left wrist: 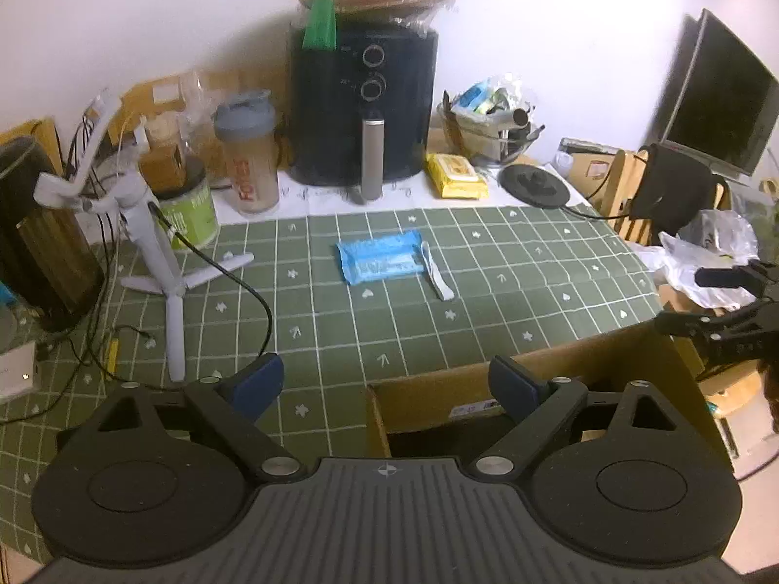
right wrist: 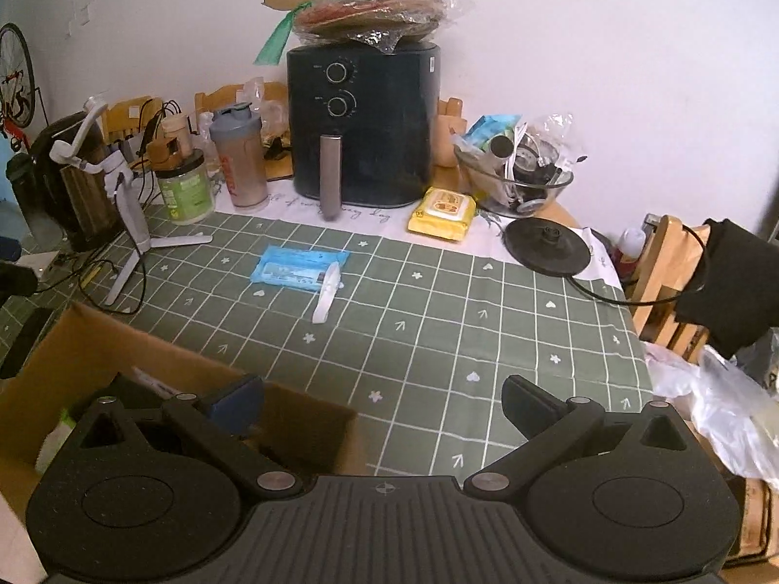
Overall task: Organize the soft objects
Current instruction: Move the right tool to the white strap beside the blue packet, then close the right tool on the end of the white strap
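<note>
Currently the green checked tablecloth (left wrist: 487, 263) carries, along its back edge, a black air fryer (left wrist: 362, 102), a shaker bottle (left wrist: 246, 155), a glass bowl (right wrist: 516, 180) of clutter, a kettle base (right wrist: 547, 246) and a yellow wipes pack (right wrist: 443, 211); a white tripod (left wrist: 156, 253) with trailing cables stands at the left. Near the front edge sits an open cardboard box (left wrist: 438, 389). Alone mid-cloth lies the blue wipes pack (left wrist: 382, 255), white flap peeled open, while the left gripper (left wrist: 387, 379) and right gripper (right wrist: 384, 401) hover apart-jawed, holding nothing.
</note>
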`<state>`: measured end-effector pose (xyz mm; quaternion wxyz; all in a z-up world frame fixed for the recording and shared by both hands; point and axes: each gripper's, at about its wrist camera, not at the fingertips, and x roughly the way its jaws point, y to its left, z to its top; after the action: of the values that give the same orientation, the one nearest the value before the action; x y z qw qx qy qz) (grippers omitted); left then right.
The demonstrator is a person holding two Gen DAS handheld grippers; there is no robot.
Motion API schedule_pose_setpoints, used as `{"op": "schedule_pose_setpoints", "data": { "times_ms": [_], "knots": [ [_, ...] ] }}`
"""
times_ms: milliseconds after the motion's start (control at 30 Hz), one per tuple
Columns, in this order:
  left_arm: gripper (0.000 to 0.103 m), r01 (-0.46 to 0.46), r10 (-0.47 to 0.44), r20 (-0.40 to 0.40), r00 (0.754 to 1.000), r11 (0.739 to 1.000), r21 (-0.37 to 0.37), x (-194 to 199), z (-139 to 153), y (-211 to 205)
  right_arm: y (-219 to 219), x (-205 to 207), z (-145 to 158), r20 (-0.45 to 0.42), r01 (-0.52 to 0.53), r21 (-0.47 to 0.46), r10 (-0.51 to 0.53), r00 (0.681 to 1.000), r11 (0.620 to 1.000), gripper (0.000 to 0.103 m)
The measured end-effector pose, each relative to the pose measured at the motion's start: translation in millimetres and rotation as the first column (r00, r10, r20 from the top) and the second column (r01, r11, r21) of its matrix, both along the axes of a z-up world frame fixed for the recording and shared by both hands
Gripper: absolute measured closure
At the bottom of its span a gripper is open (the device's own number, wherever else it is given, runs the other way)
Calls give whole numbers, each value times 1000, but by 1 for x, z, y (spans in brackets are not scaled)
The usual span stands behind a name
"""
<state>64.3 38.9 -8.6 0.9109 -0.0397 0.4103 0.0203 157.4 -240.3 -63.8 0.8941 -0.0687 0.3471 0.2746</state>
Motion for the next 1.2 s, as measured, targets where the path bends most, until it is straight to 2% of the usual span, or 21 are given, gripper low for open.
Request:
{"op": "schedule_pose_setpoints", "data": {
  "times_ms": [333, 467, 600, 900, 1067, 1200],
  "knots": [
    [11, 10, -12, -35, 999, 998, -54, 12, -6, 1, 14, 45, -12, -27, -136, -30, 135, 990, 990, 0],
    [11, 16, -19, -35, 999, 997, -75, 16, -6, 1, 21, 63, -17, -33, -164, -14, 163, 986, 986, 0],
    [11, 8, -12, -39, 999, 995, -94, 20, -8, 2, 29, 85, -23, -75, -173, 24, 174, 982, 985, 0],
    [12, -15, 10, -45, 999, 994, -111, 23, -9, 3, 60, 128, -46, -121, -279, 9, 278, 953, 960, 1],
    [12, -38, 32, -54, 998, 993, -114, 22, -10, 5, 78, 150, -61, -132, -325, 28, 325, 936, 945, 11],
    [12, -66, 59, -60, 996, 991, -119, 19, -10, 8, 100, 159, -73, -123, -384, 8, 382, 916, 923, 15]
  ]
}}
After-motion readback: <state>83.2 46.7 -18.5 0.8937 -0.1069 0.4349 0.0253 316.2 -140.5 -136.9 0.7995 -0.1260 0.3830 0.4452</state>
